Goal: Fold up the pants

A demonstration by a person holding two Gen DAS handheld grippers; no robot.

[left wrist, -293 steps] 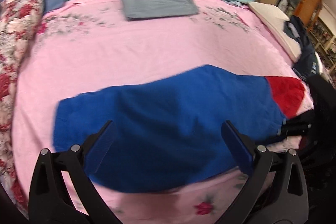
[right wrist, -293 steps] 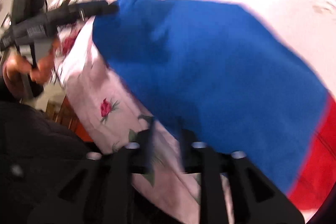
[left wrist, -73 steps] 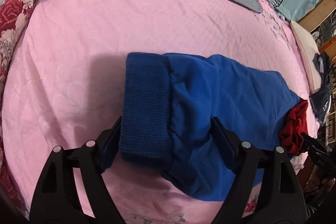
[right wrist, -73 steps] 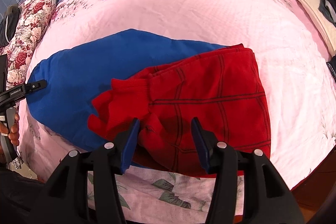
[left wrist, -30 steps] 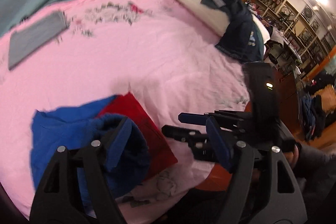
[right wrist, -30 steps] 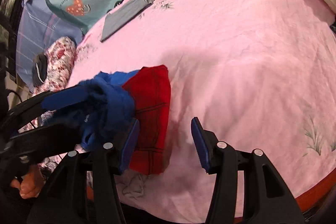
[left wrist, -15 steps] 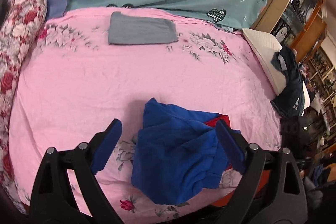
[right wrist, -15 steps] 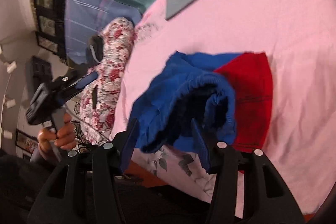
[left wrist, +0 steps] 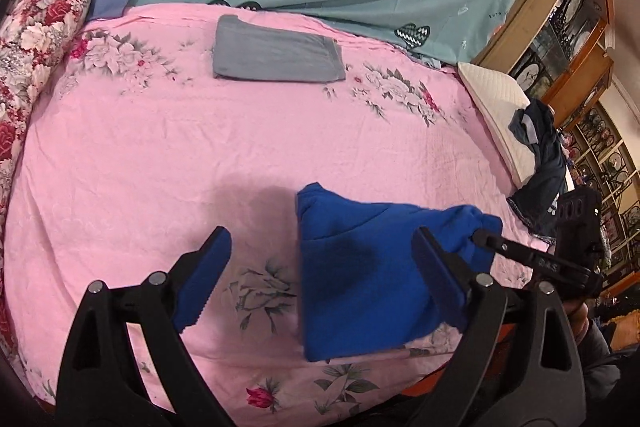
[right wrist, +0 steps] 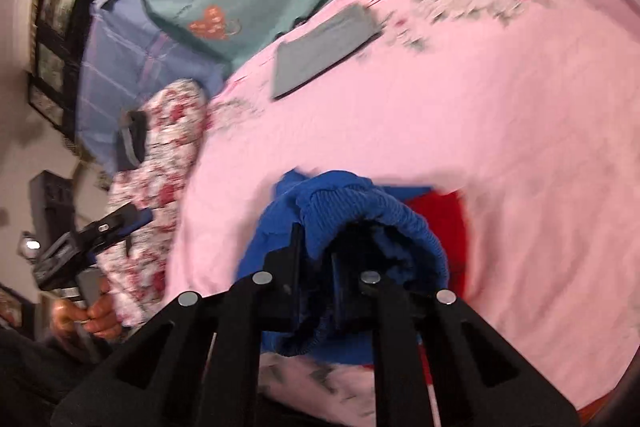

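the blue pants (left wrist: 360, 275) sit folded small at 6 o'clock on the pink bed (left wrist: 160, 155), nearly done. right gripper (right wrist: 314, 267) pinches their ribbed edge; left gripper (left wrist: 320, 283) is wide open, holding nothing

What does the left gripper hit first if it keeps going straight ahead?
Probably the pink bedsheet: the open left gripper points down at it. The blue pants lie toward its right tong, so they could touch first; depth is unclear.
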